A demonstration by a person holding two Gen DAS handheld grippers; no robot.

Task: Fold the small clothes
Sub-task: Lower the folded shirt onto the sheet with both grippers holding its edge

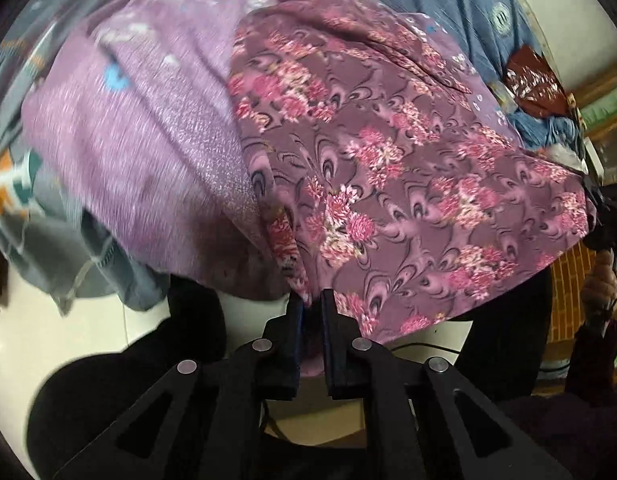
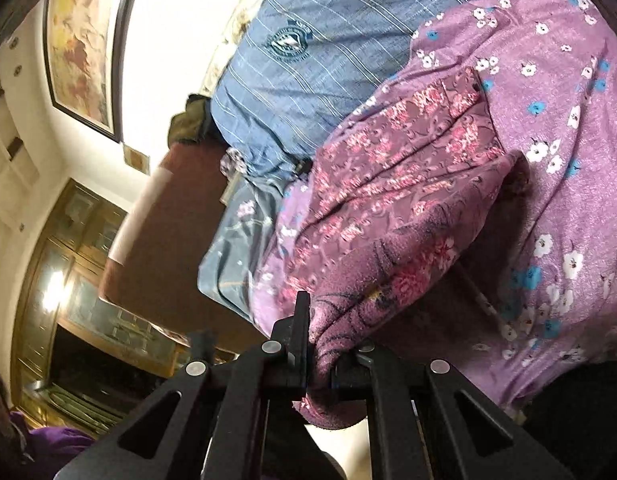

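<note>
Left gripper [image 1: 311, 300]: pinching the near hem of the maroon floral garment [image 1: 408, 184], cloth caught between nearly closed jaws. Right gripper [image 2: 320, 320]: clamped on another bunched edge of the same garment [image 2: 396, 208], fabric spilling over the right finger. Stretched between both, fanning out far and right of the left gripper. Beneath it, a lilac flowered cloth [image 2: 556, 128]; farther off, a blue striped shirt [image 2: 328, 40].
</note>
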